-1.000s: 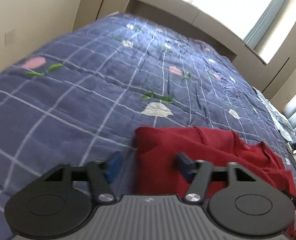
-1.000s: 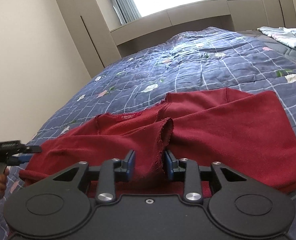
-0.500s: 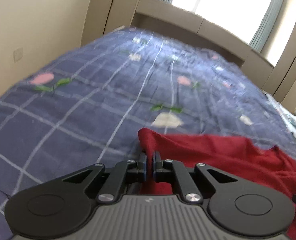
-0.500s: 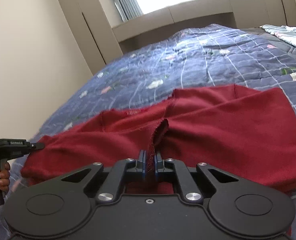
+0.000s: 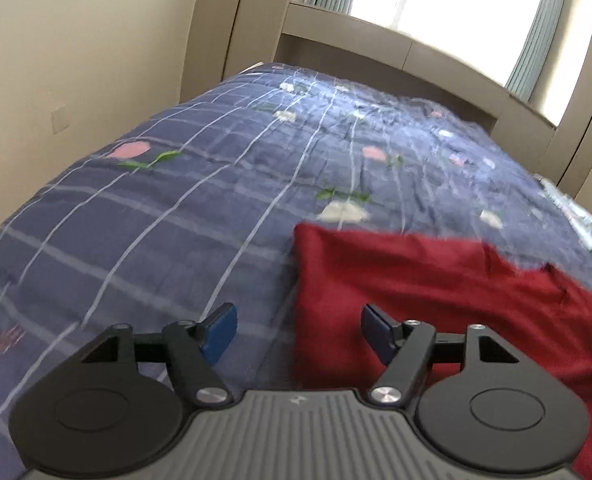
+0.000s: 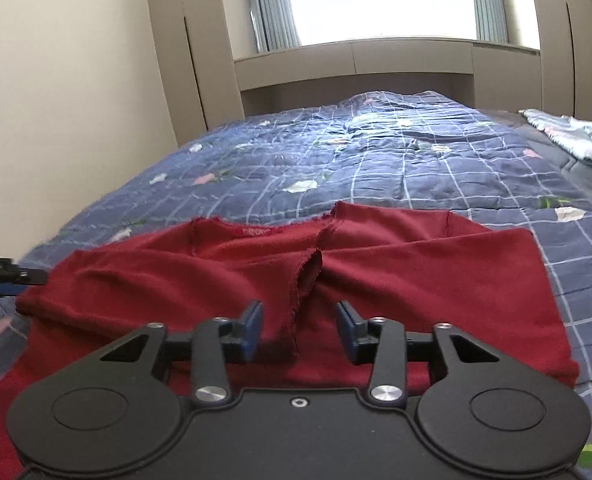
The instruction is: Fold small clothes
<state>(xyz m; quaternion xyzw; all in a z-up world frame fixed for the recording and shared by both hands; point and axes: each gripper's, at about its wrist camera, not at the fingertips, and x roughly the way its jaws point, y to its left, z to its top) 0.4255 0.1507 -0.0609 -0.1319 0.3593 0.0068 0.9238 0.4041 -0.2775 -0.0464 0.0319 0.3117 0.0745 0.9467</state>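
Note:
A dark red shirt point(image 6: 396, 264) lies spread on the blue checked quilt point(image 6: 376, 160), sleeves folded inward so a raised seam runs down its middle. My right gripper point(image 6: 299, 330) is open, its blue pads either side of that raised fold, not closed on it. In the left wrist view the shirt point(image 5: 436, 280) lies to the right. My left gripper point(image 5: 298, 332) is open over the shirt's left edge, with one pad over the quilt point(image 5: 176, 220) and one over red cloth. The left gripper's tip point(image 6: 12, 276) shows at the right wrist view's left edge.
A beige wall point(image 5: 76, 60) runs along the bed's left side. A headboard shelf and bright window point(image 6: 376, 0) stand at the far end. Pale blue clothes point(image 6: 568, 136) lie at the far right of the bed.
Both grippers were shut on folds of the red shirt half a second ago and have now opened, letting the cloth go. The shirt lies flatter on the quilt.

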